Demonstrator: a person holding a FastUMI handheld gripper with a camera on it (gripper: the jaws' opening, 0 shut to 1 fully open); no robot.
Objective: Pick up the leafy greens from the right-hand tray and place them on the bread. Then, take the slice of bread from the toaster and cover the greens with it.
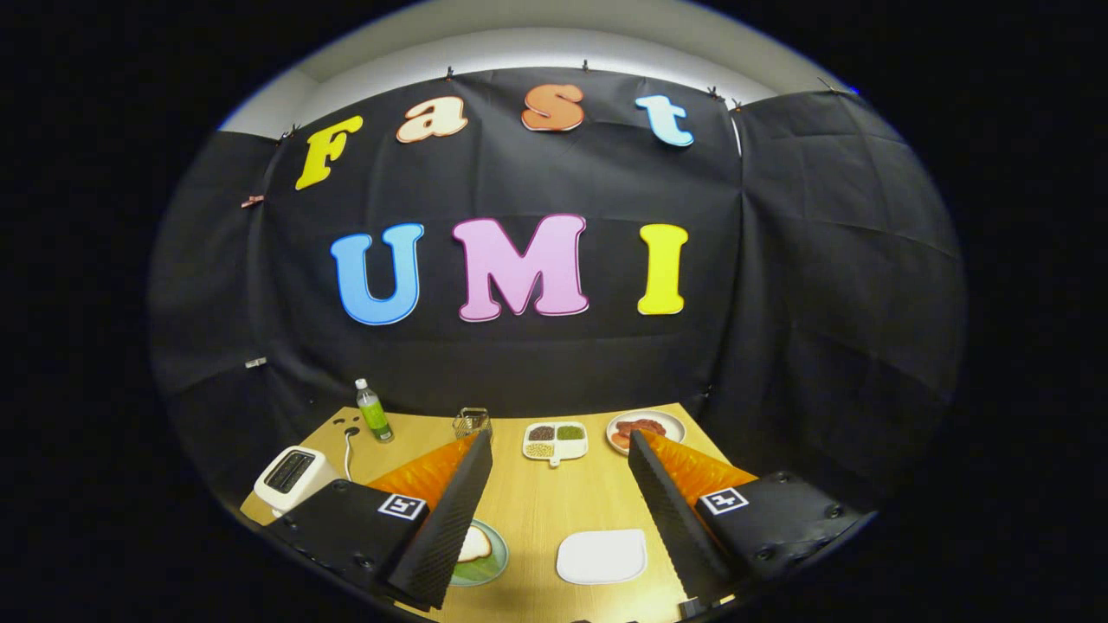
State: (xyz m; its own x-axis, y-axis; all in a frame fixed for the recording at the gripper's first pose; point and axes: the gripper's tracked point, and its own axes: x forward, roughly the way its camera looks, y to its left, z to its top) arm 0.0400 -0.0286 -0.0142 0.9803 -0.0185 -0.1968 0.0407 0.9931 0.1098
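Gripper: the gripper (558, 439) is held above the table (537, 506), its fingers spread wide with nothing between them; jaws released.
Bread: a pale slice (475, 545) lies on a round plate (495, 567) in the lower centre-left of the frame, partly hidden behind the left finger.
Greens: a green patch (479, 570) sits right against the slice on that plate. Whether it is leaf or the plate's own colour I cannot tell.
Right-hand tray: a white tray (602, 555) in the lower centre, between the fingers and to the right of the plate.
Toaster: white, at the lower left (290, 474), beyond the left finger. The slot is dark and the slice in it cannot be made out.
Other items: a green bottle (374, 411), a small basket (472, 422), a divided dish (555, 440) and a plate of red food (645, 430) along the back of the table.
Handling, greens: likely light, limp and easily torn, so pinch low on a bunched part and gently.
Handling, toast: likely light, fairly stiff and crumbly. Grip the top edge across its thickness and lift straight up out of the slot.
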